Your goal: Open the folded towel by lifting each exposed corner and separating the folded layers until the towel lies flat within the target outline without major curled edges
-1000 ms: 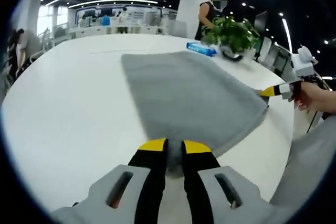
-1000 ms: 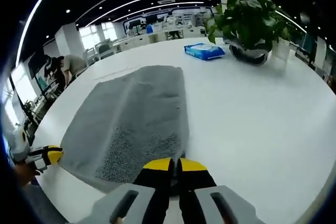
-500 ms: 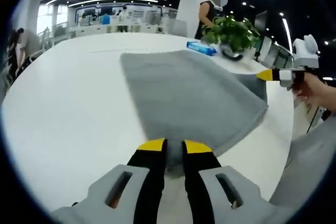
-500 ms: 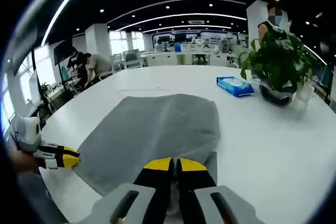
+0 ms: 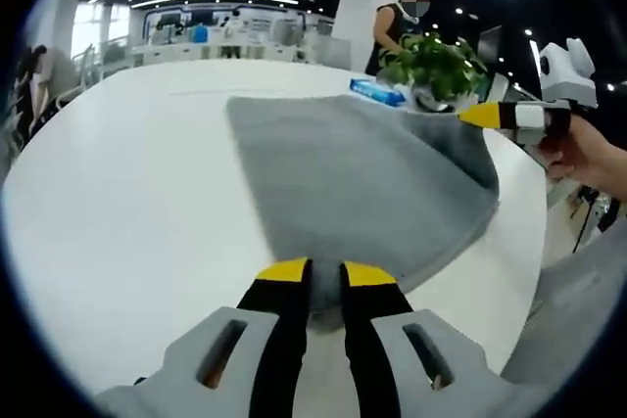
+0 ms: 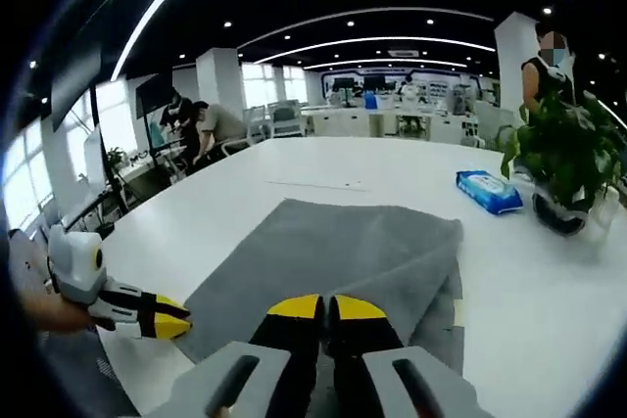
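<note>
Grey towel (image 5: 362, 183) lay on white table (image 5: 127, 193), left gripper (image 5: 325, 279) clamped on its near edge, right gripper (image 6: 326, 312) pinched on a corner raised off the table, potted plant (image 6: 568, 159) beyond.

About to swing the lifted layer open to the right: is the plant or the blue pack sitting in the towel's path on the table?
Nothing visible blocks it. The potted plant and blue pack sit beyond the grey towel, apart from it, with bare white table on that side. Both grippers are shut on towel corners.
</note>
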Demonstrator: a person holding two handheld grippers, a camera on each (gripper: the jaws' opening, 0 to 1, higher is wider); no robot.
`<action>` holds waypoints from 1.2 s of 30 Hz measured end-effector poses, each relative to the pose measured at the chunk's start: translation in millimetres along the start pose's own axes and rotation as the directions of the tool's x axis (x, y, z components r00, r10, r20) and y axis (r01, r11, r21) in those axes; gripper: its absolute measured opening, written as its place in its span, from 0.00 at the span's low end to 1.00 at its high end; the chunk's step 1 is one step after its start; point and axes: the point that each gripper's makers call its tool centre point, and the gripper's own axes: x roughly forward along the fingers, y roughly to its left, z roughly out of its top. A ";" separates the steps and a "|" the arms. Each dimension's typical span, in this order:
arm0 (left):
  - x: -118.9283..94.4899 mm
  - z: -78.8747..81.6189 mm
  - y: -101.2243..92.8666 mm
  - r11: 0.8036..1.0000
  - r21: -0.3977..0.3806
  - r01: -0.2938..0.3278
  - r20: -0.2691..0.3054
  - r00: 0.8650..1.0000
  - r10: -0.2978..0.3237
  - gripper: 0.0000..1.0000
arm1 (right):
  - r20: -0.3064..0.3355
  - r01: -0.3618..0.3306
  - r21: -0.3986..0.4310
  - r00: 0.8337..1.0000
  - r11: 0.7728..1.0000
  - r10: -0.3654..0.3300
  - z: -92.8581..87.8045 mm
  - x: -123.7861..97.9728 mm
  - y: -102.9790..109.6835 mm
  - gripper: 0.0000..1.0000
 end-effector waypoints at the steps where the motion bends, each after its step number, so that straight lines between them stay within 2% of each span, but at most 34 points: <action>1: 0.0 -0.1 0.0 1.000 0.002 0.000 0.000 1.000 0.000 0.12 | -0.001 -0.009 -0.013 1.000 1.000 0.009 0.8 1.8 6.3 0.00; 7: -0.1 -0.5 -0.1 1.000 0.000 -0.001 0.003 1.000 0.001 0.12 | -0.013 -0.079 -0.067 0.997 0.995 0.078 1.5 8.9 40.0 0.00; 10: -0.1 -0.6 0.0 1.000 -0.005 0.000 0.006 1.000 0.000 0.12 | -0.035 -0.111 -0.115 0.994 0.987 0.108 -4.8 12.7 57.5 0.00; 14: 0.0 -0.4 0.5 1.000 -0.016 0.002 0.008 1.000 -0.002 0.12 | -0.057 -0.155 -0.125 0.987 0.980 0.148 -12.2 14.7 76.5 0.00; 18: 0.2 -0.3 0.7 1.000 -0.027 0.005 0.011 1.000 -0.005 0.12 | -0.095 -0.191 -0.194 0.980 0.962 0.176 -23.7 16.1 96.4 0.00; 25: 0.1 0.1 1.3 0.998 -0.055 0.010 0.014 1.000 -0.009 0.12 | -0.149 -0.272 -0.228 0.959 0.935 0.242 -41.6 16.8 126.9 0.00; 28: -0.1 0.0 1.1 0.999 -0.053 0.010 0.013 1.000 -0.010 0.12 | -0.164 -0.321 -0.245 0.944 0.915 0.287 -47.1 15.4 145.0 0.00; 36: 0.1 -0.2 1.5 0.998 -0.060 0.012 0.012 1.000 -0.012 0.12 | -0.202 -0.378 -0.253 0.921 0.891 0.334 -58.3 12.4 162.1 0.00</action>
